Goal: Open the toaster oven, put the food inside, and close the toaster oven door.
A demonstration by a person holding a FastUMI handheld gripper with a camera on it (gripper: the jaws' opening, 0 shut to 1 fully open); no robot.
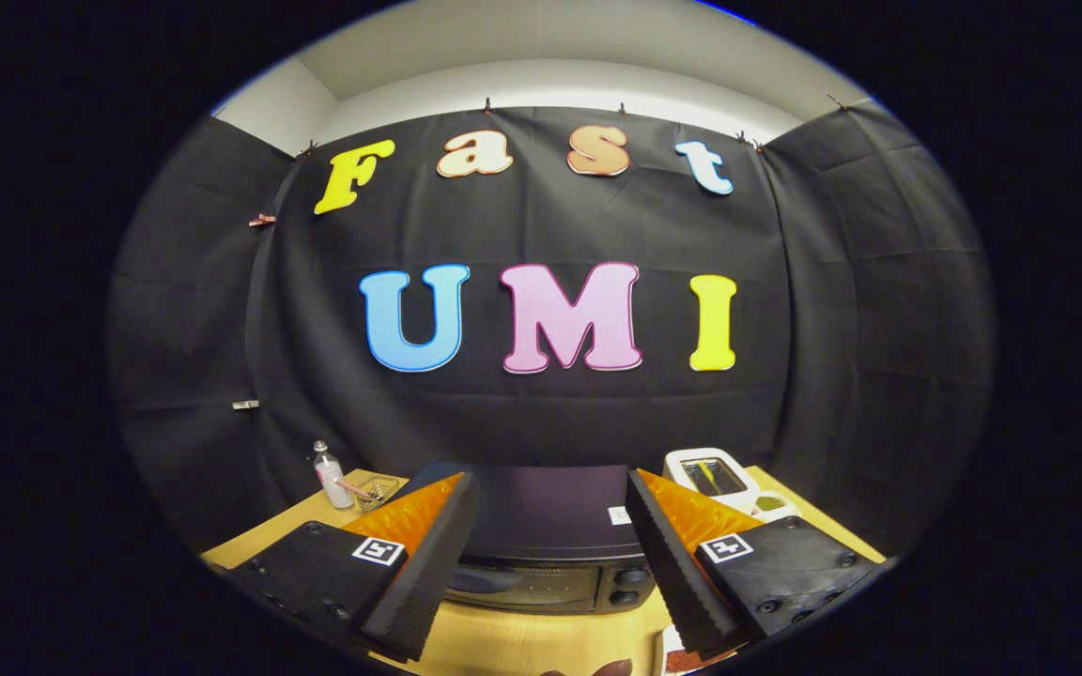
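Holding the gripper [550, 554] high with its jaws released and spread wide, you frame the toaster oven [546, 545] between them on the worktop [513, 643], its door apparently shut. That height suits lining up on the door before descending. Something that may be the food [687, 660] lies near, just right of the jaws.

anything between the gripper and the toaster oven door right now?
Nothing visible. The gripper is open and holds nothing; the toaster oven sits just ahead, framed between its fingers, door shut, with bare table in front of it.
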